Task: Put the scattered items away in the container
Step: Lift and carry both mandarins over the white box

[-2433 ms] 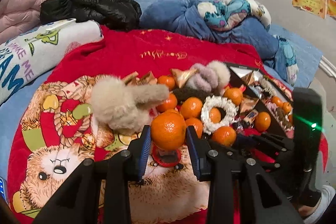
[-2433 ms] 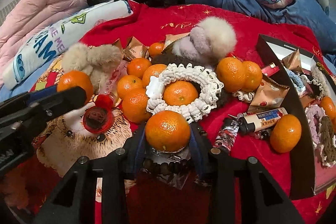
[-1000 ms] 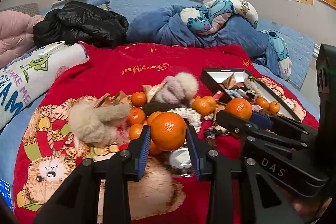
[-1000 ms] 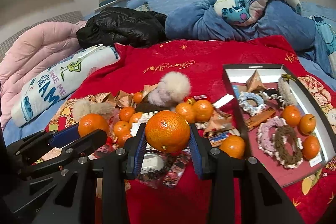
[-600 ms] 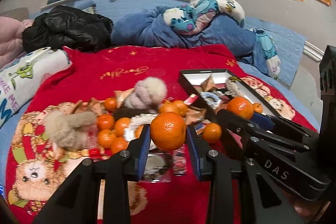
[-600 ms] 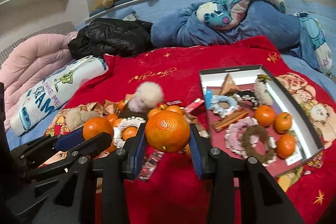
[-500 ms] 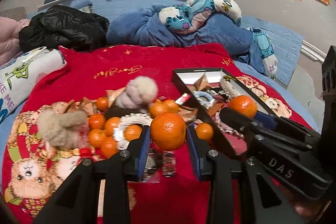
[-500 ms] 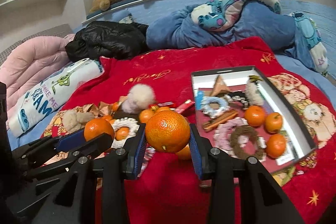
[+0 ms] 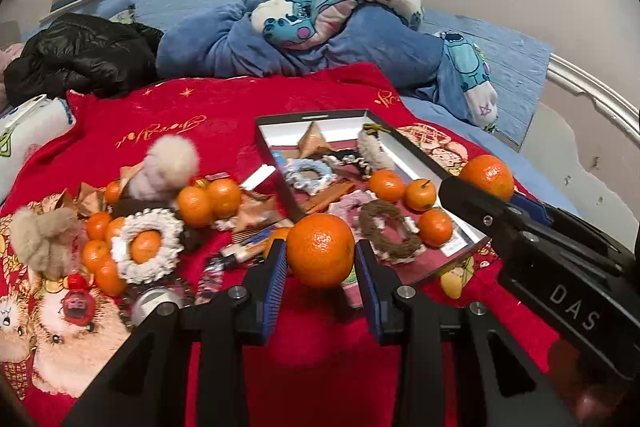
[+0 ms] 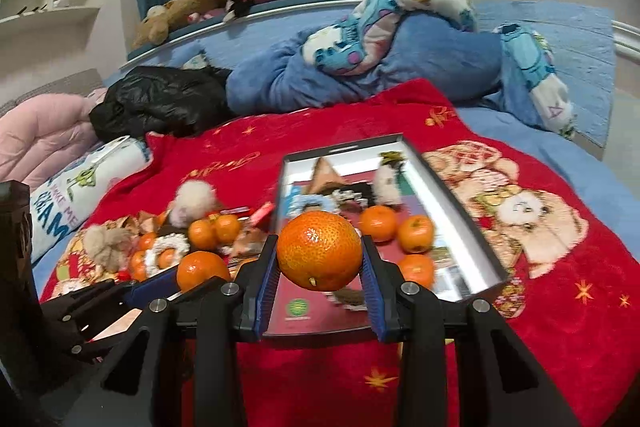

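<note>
Here we hold one mandarin [image 9: 320, 250] clamped in the left gripper [image 9: 321, 267] and another tangerine [image 10: 319, 255] clamped in the right gripper [image 10: 320, 273], above the tray [image 10: 460, 205]

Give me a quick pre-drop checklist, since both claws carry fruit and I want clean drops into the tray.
1. Left claw clamped on its tangerine: ok.
2. Right claw clamped on its tangerine: ok.
3. Tray within view ahead: ok.
4. Bare tray floor for two more fruits among the three tangerines and scrunchies: cannot tell.
5. Right claw over the tray: ok.
6. Left claw over the tray: cannot tell.
</note>
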A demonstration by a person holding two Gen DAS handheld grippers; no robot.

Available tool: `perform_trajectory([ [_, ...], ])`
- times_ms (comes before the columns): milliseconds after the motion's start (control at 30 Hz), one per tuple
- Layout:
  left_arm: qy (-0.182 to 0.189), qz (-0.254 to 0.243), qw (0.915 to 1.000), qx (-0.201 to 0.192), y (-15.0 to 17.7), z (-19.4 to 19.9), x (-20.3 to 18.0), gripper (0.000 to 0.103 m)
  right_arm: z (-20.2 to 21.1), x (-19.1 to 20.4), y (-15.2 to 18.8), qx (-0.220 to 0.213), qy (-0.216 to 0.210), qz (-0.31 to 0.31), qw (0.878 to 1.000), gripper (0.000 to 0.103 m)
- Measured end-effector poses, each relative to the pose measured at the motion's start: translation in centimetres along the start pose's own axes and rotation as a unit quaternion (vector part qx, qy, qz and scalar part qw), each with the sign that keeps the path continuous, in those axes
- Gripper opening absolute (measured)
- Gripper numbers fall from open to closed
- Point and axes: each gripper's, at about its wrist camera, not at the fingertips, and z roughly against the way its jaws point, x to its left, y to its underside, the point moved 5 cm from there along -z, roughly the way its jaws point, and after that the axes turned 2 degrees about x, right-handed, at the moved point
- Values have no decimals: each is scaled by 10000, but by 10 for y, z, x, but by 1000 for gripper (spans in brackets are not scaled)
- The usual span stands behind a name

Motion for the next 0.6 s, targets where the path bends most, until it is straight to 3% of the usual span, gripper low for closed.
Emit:
perform_trajectory([
  [233, 98, -248, 9996, -11, -1, -9, -23, 35, 1, -26, -4, -33, 92, -254, 9996, 36],
  [600, 225, -207, 9992, 242, 5, -30, -24, 35, -7, -46, -2, 133, -36, -359, 9993, 36],
])
